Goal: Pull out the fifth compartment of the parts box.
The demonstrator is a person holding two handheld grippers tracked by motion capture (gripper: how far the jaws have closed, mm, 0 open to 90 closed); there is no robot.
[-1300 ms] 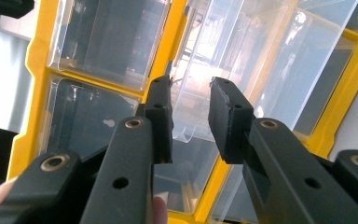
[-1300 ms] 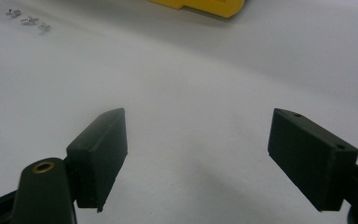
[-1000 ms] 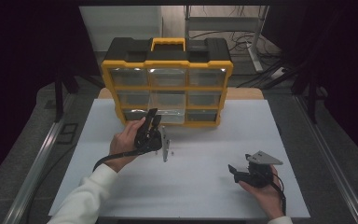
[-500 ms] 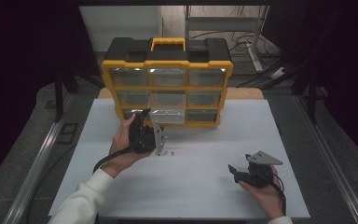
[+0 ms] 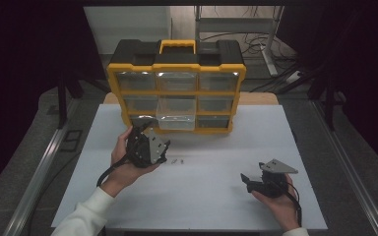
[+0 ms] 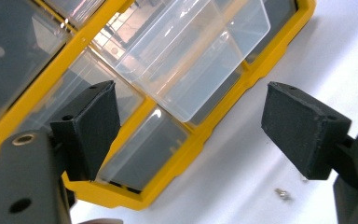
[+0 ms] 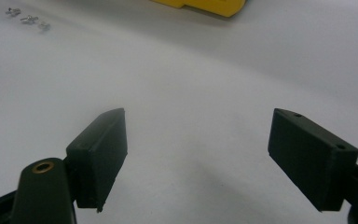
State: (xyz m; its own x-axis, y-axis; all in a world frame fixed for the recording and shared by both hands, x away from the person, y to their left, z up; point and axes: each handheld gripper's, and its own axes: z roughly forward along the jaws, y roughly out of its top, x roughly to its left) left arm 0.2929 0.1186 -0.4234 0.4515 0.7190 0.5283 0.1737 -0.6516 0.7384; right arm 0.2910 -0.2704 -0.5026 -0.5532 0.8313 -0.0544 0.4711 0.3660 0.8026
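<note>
The small metal screws (image 5: 178, 161) lie loose on the white surface (image 5: 202, 196), just in front of the yellow organiser case (image 5: 176, 88) and a little left of its centre. No brand, label or writing can be read on the case or the screws.

The case stands upright at the far edge of the surface, with a black top and a yellow handle. One clear drawer (image 5: 176, 119) in its middle column is pulled out toward the person.

The left hand-held gripper (image 5: 150, 147) is held just left of the screws, near the case's lower left corner. Its jaws have just been opening and now stand spread wide with nothing between them; the pulled-out drawer (image 6: 200, 56) lies ahead of them.

The right hand-held gripper (image 5: 250, 181) rests on the surface, well apart from the case toward the near right. Its jaws are spread, gripping nothing.
</note>
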